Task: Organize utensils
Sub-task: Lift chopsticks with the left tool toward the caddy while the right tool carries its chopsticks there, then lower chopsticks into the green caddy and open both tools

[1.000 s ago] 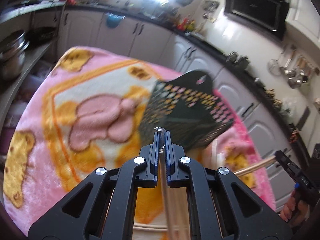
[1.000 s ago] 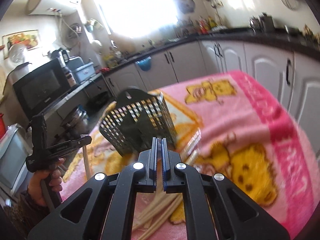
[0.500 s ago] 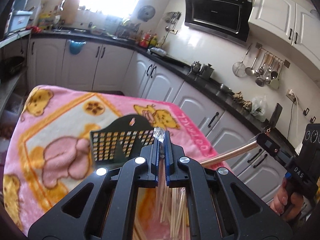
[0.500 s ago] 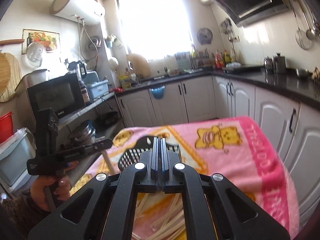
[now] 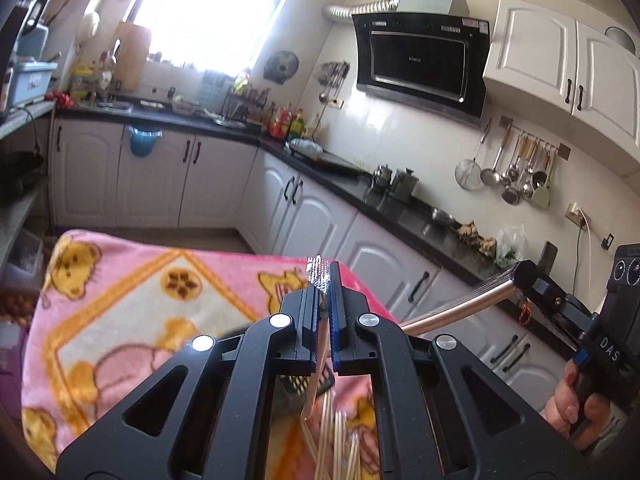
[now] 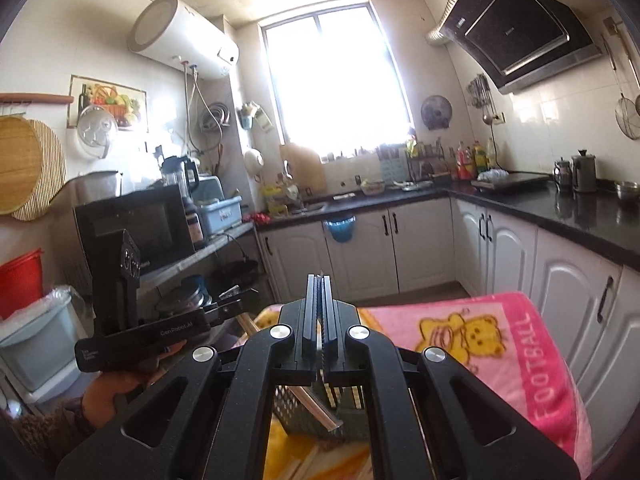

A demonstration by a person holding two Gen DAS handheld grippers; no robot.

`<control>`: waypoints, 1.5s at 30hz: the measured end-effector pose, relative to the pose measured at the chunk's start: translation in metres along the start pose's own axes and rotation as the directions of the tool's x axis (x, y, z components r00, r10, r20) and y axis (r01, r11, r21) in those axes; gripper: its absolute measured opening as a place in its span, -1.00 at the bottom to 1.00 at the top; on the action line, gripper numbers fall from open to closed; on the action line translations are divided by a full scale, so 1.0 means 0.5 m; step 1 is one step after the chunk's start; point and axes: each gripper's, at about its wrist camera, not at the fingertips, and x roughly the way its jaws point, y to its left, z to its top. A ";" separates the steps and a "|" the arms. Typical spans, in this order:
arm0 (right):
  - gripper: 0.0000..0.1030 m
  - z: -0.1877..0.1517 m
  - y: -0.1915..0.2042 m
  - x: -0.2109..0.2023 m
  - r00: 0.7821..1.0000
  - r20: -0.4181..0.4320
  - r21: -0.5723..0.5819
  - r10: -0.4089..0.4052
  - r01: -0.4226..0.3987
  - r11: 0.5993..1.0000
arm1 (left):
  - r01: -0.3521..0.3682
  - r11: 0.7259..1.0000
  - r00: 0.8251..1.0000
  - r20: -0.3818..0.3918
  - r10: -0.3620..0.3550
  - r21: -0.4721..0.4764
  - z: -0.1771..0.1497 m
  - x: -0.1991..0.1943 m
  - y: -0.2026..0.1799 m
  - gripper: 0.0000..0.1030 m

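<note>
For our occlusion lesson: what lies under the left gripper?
Loose chopsticks on the pink blanket, plus a bit of dark basket. The left gripper and its clamped chopstick hide the rest.

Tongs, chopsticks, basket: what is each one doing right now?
Left tongs: shut on the silver-tipped chopstick.
Right tongs: shut on the rose-gold chopstick.
Basket: on the blanket, mostly hidden.
Loose chopsticks: lying on the blanket.

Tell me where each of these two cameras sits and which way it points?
Left wrist: on the left gripper, facing the corner cabinets; its chopstick and the right hand show.
Right wrist: on the right gripper, facing the window; the left hand shows.
Shared: pink cartoon blanket, black range hood.
</note>
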 end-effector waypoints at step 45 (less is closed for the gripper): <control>-0.20 -0.149 -0.059 0.177 0.962 -0.267 0.124 -0.047 0.083 0.989 | -0.152 0.988 0.981 -0.114 0.155 0.036 -0.128 0.113 0.111 -0.85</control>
